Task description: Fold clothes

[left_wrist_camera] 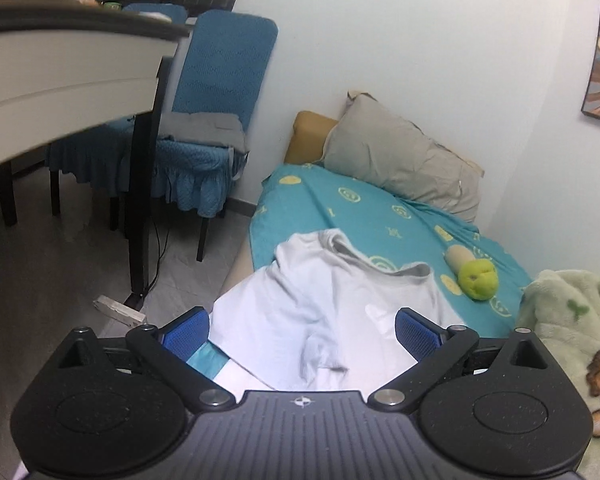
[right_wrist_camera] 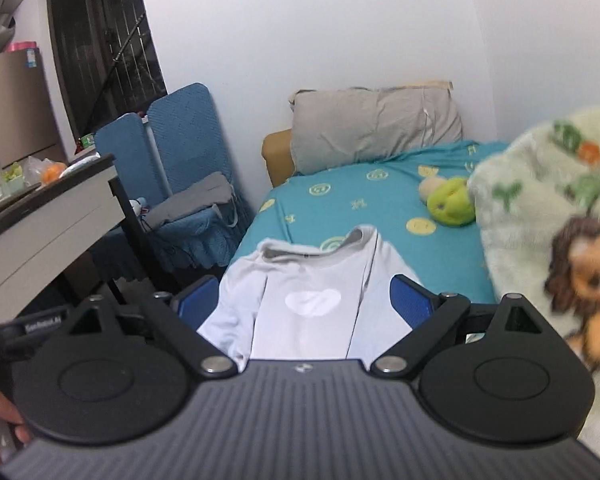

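Observation:
A pale white shirt lies spread on the turquoise bed sheet, collar toward the pillow, with a white patch on its chest. It also shows in the right wrist view, its left part folded inward. My left gripper is open and empty, its blue pads wide apart above the shirt's near part. My right gripper is open and empty too, held above the shirt's lower half.
A grey pillow lies at the bed's head. A green plush toy sits on the sheet, beside a fleecy cartoon blanket on the right. A table and blue-covered chairs stand left of the bed.

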Available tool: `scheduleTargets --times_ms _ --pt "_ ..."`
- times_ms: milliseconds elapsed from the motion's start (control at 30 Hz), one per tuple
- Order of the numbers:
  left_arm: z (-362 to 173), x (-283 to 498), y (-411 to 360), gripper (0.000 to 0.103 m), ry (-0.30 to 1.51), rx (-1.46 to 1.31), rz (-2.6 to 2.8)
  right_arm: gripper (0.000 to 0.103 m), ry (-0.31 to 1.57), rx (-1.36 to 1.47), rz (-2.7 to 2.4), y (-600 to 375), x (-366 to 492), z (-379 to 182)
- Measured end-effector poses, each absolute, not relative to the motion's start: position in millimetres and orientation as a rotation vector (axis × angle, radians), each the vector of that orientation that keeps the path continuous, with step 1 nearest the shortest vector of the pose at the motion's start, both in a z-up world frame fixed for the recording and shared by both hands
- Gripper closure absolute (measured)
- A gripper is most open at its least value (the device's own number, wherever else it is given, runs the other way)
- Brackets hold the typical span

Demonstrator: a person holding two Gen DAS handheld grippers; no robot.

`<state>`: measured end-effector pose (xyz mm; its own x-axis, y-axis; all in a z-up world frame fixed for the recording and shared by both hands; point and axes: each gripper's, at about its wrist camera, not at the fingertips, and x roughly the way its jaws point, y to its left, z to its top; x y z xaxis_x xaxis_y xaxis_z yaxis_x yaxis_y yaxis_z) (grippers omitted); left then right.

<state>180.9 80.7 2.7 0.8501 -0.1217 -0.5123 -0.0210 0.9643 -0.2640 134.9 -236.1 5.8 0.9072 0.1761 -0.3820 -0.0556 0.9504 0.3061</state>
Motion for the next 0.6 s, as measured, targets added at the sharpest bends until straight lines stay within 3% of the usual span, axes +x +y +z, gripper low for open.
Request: scheduleTargets --times_ms 167,333,500,600 --pt "-43.4 216.7 105.6 0.006 0.593 -0.410 -0.017 0.009 0.405 0.310 0.130 -238.4 142.2 -23.9" --pt "-90.4 265.2 121.7 0.017 0.696 -0.438 0.040 0.009 0.436 0.352 0.115 -244.5 156.7 -44.8" --pt "-125.7 308.1 144.5 0.019 0.702 -0.591 0.104 0.009 0.473 0.395 0.100 -252.0 172.2 -66.2" --pt "-146.8 331.0 147.7 0.028 0.715 -0.677 0.101 0.009 0.486 0.424 0.078 -261.3 182.1 -76.2"
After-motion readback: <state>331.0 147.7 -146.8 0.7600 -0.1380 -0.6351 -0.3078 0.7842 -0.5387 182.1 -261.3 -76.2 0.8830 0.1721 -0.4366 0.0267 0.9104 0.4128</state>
